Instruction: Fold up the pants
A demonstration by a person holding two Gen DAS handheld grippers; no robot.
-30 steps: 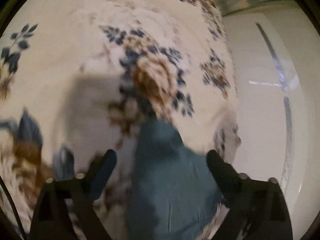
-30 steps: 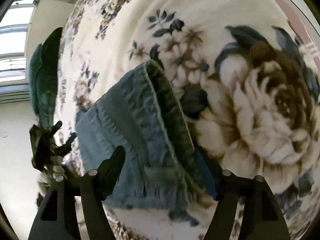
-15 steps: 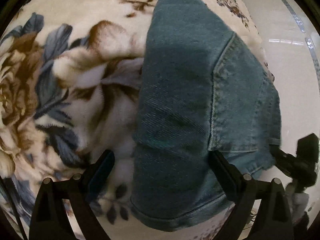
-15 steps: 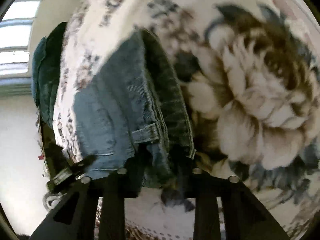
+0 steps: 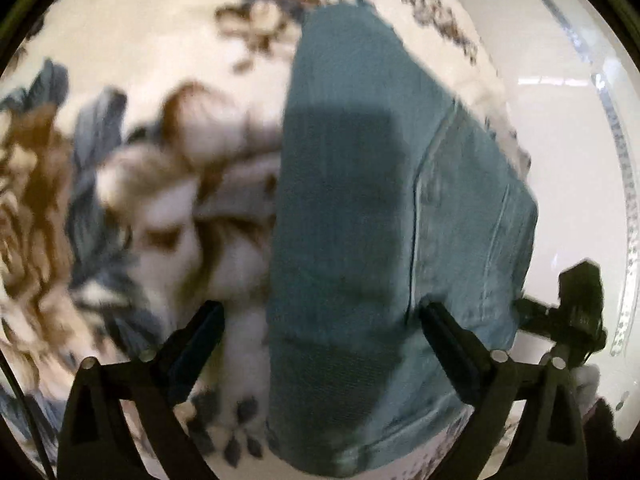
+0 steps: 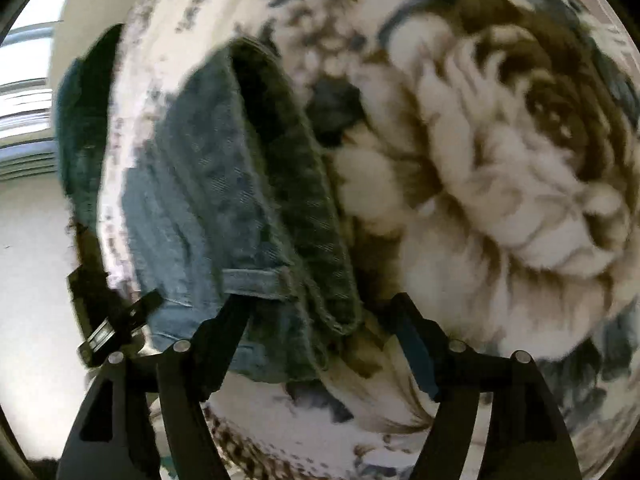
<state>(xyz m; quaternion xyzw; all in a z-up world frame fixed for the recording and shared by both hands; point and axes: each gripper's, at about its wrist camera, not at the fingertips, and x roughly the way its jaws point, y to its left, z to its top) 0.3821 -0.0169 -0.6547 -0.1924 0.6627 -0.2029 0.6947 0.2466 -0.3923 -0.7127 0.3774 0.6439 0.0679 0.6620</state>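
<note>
1. The jeans (image 5: 360,240) lay folded into a thick blue bundle on the flowered blanket (image 5: 132,184), close to the blanket's edge, with pale floor (image 5: 568,184) beyond that edge; a stitched pocket seam ran down the side of the jeans nearest the floor.
2. The left claw (image 5: 320,320) hung over the jeans with its fingers spread wide and nothing between them; one finger (image 5: 196,336) sat over the blanket just beside the jeans, the other over the denim near the pocket seam.
3. The right claw (image 6: 320,320) was spread apart too, gripping nothing; its left finger (image 6: 224,332) sat against the near end of the jeans (image 6: 224,184) by a belt loop, its right finger over the blanket (image 6: 500,168) beside the jeans.
4. In the right wrist view the stacked folded layers of the jeans showed edge-on, a darker layer on the side toward the big brown flower.
5. Each camera caught the other claw at the jeans' far side, by the blanket's edge; both views were blurred.
6. A dark green cloth (image 6: 80,128) showed past the blanket's edge, well away from the jeans.
</note>
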